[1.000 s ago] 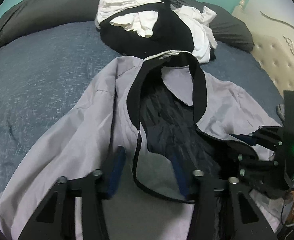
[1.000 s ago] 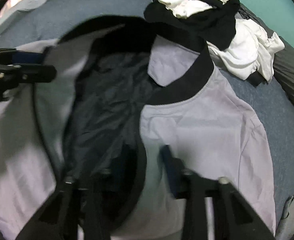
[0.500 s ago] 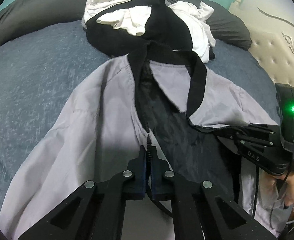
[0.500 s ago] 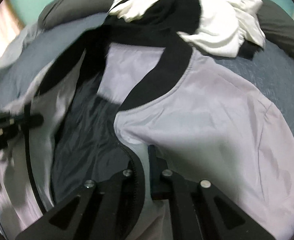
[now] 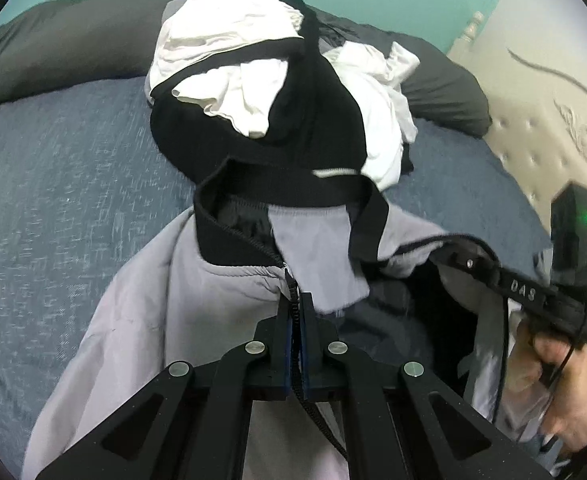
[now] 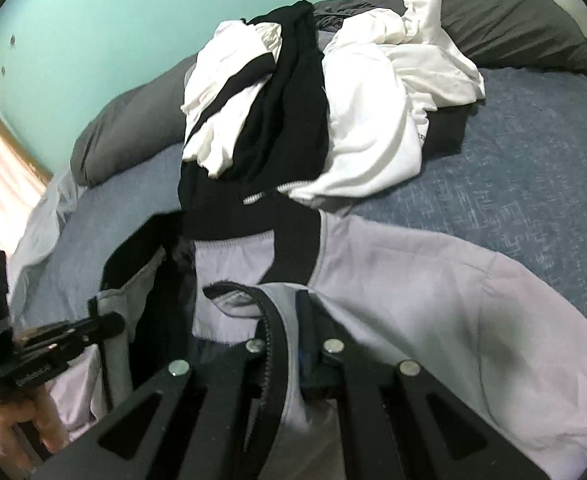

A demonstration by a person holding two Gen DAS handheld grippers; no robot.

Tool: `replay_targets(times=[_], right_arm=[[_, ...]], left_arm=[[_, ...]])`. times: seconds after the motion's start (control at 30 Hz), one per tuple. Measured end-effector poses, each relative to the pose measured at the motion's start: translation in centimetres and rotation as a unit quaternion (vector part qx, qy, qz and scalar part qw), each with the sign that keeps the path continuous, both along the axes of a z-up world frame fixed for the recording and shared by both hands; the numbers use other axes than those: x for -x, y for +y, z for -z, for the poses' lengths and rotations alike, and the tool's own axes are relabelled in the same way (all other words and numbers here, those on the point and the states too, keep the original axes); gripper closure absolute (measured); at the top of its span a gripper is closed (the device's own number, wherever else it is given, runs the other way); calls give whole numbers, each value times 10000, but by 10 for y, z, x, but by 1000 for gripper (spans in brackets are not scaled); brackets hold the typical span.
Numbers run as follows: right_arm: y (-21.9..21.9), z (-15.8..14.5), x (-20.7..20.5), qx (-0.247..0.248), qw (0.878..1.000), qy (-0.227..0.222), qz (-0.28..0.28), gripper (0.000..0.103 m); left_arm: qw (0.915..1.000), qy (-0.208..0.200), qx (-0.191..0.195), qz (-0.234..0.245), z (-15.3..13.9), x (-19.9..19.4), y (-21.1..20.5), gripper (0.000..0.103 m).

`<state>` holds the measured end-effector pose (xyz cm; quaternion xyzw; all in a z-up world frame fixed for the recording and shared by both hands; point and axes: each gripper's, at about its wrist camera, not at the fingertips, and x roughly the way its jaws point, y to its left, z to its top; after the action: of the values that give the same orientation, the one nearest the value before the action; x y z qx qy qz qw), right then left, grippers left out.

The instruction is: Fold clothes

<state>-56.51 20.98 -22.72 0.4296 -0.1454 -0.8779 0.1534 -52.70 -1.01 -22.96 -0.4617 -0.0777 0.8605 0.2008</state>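
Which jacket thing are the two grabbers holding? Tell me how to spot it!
Find the blue bedspread, then the messy pile of black and white clothes near the dark pillows. Just in front lies the pale lilac zip-up jacket. It is the only lilac garment, with a black collar band and black zipper edges pinched by both grippers.

One jacket (image 5: 165,304), one clothes pile (image 5: 277,92), two grippers (image 5: 296,304)

this was a bedroom in a home. a bed (image 5: 65,184) with a blue-grey cover filled the scene, dark grey pillows (image 5: 61,56) lay along its far edge against a teal wall (image 6: 93,28), a cream tufted headboard (image 5: 541,128) stood at the right, and a pile of black and white clothes (image 5: 277,92) sat on the bed.
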Motion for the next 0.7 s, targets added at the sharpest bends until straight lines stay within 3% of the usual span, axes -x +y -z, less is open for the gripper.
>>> replay_targets(times=[0.2, 0.33, 0.43, 0.5, 0.53, 0.7], right_arm=[[-6, -7, 19, 342, 9991, 219, 130, 102], [-18, 9, 16, 226, 9996, -56, -138, 102], [-27, 24, 13, 102, 9990, -276, -344, 102], [-32, 32, 11, 104, 9982, -409, -420, 102], [-33, 36, 9, 145, 9978, -482, -430, 102], [-48, 40, -5, 94, 9932, -762, -874, 98]], left_arm=[[9995, -35, -137, -270, 9, 29, 2, 100], [9990, -340, -146, -240, 37, 36, 8, 98], [9984, -513, -120, -192, 51, 33, 10, 86], [9982, -456, -305, -252, 46, 28, 5, 53], [9979, -404, -410, -307, 40, 24, -1, 45], [9967, -57, -675, -438, 5, -6, -28, 41]])
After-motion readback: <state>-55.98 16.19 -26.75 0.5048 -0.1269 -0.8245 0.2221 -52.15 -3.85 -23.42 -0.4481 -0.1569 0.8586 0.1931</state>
